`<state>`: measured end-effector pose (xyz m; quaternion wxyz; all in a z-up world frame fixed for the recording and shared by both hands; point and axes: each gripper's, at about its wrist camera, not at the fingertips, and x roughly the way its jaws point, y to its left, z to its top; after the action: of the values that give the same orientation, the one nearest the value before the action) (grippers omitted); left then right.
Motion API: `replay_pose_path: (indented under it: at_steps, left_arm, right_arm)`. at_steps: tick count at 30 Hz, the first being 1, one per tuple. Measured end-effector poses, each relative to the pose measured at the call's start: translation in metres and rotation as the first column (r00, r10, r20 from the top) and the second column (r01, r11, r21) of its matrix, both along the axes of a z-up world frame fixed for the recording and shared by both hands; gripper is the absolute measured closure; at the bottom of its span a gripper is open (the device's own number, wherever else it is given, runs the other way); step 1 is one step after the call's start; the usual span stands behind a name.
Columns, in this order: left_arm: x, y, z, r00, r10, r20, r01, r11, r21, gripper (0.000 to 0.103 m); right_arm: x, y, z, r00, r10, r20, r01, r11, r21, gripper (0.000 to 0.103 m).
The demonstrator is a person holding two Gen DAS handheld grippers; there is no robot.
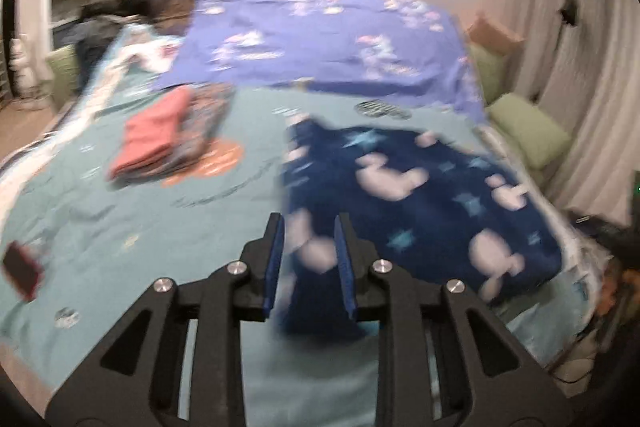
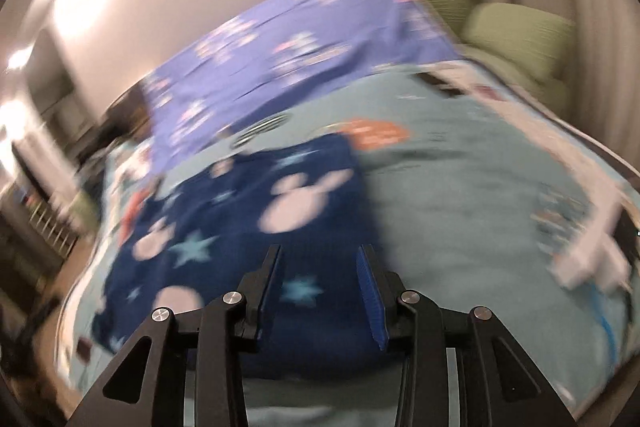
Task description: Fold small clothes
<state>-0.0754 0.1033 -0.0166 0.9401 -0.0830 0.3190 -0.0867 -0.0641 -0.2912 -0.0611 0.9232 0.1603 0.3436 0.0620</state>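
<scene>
A navy garment (image 1: 420,199) with pale mouse-head shapes and light blue stars lies flat on the teal bedspread (image 1: 120,219); it also shows in the right wrist view (image 2: 240,223). My left gripper (image 1: 309,227) is open, its blue pads either side of the garment's near left corner. My right gripper (image 2: 320,259) is open over the garment's near right edge. A stack of folded clothes, red on top (image 1: 156,135), sits to the left on the bed. Both views are motion-blurred.
A purple patterned sheet (image 1: 320,31) covers the far half of the bed. Green pillows (image 1: 528,131) lie along the right side by the curtain. A dark red phone-like object (image 1: 22,271) lies at the near left. Dark clothes (image 1: 104,27) are piled at the far left.
</scene>
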Motion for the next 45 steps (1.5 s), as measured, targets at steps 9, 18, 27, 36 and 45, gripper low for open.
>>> replay_pose_path:
  at_steps: [9, 18, 27, 36, 45]
  left_arm:
    - [0.066, -0.044, -0.098, 0.968, -0.08, -0.236, 0.094, 0.994, 0.048, 0.078]
    - [0.078, -0.067, -0.037, 0.979, -0.188, -0.083, 0.193, 0.98, 0.051, 0.074]
    - [0.171, -0.096, -0.084, 0.975, -0.096, -0.203, 0.129, 0.98, 0.155, 0.052]
    - [0.162, -0.08, -0.082, 0.978, -0.091, -0.188, 0.112, 0.988, 0.109, 0.051]
    - [0.208, -0.05, -0.055, 0.99, 0.07, -0.123, -0.036, 0.966, 0.255, 0.048]
  right_arm:
    - [0.045, 0.063, -0.067, 0.987, 0.093, -0.13, -0.125, 0.957, -0.261, 0.069]
    - [0.073, 0.075, -0.008, 0.975, 0.22, -0.03, -0.222, 0.971, -0.09, 0.074]
    - [0.149, 0.123, -0.064, 0.936, 0.306, -0.172, -0.334, 0.927, -0.168, 0.065]
    - [0.139, 0.081, -0.035, 0.969, 0.243, -0.051, -0.247, 0.963, -0.106, 0.065]
    - [0.186, -0.047, -0.049, 0.965, -0.164, -0.202, 0.126, 0.974, -0.188, 0.061]
